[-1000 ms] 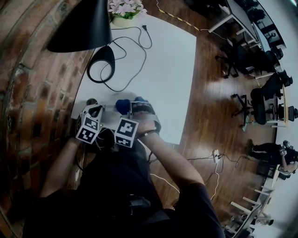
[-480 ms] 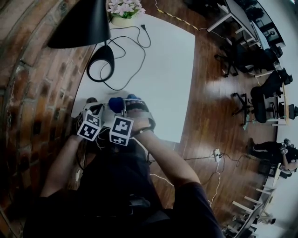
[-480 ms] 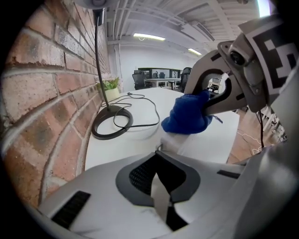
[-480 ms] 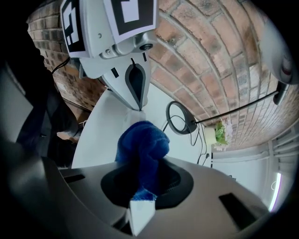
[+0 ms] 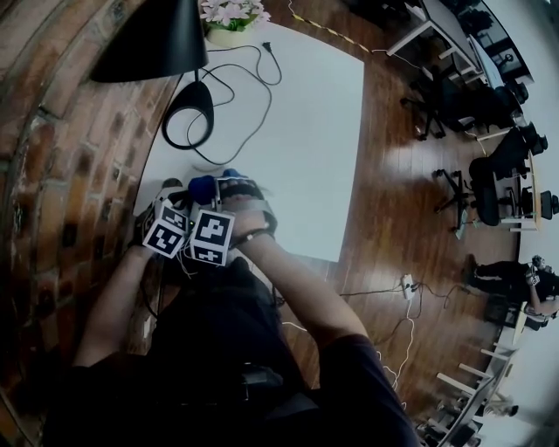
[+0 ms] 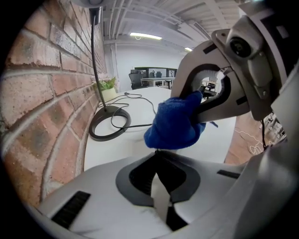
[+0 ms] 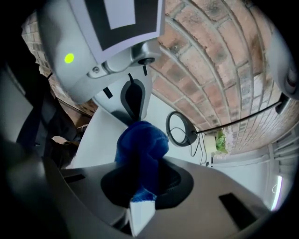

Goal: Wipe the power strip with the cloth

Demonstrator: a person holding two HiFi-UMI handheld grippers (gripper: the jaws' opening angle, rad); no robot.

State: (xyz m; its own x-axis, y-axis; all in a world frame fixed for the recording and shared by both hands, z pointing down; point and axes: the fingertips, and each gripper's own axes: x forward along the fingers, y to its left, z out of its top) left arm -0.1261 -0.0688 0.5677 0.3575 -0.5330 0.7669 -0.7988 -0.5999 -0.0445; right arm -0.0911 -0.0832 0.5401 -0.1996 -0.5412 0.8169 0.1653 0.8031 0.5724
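My right gripper (image 5: 224, 187) is shut on a bunched blue cloth (image 5: 203, 185) at the table's near-left corner, close to the brick wall. In the right gripper view the cloth (image 7: 140, 144) rises out of the closed pads and its far end sits just below the left gripper's fingers (image 7: 133, 100). My left gripper (image 5: 177, 197) is shut with nothing between its pads (image 6: 161, 203). It points down at the table right beside the cloth (image 6: 175, 123). The power strip lies under the grippers and cloth, and I cannot make it out against the white table.
A black lamp base (image 5: 188, 115) with a looping black cord (image 5: 249, 83) stands further up the white table (image 5: 306, 131). A flower pot (image 5: 229, 24) sits at the far end. The brick wall (image 5: 70, 148) runs along the left, and the table's right edge drops to a wooden floor.
My right gripper has slid the blue cloth left, closing up on the left gripper. The left gripper has kept its place on the table.
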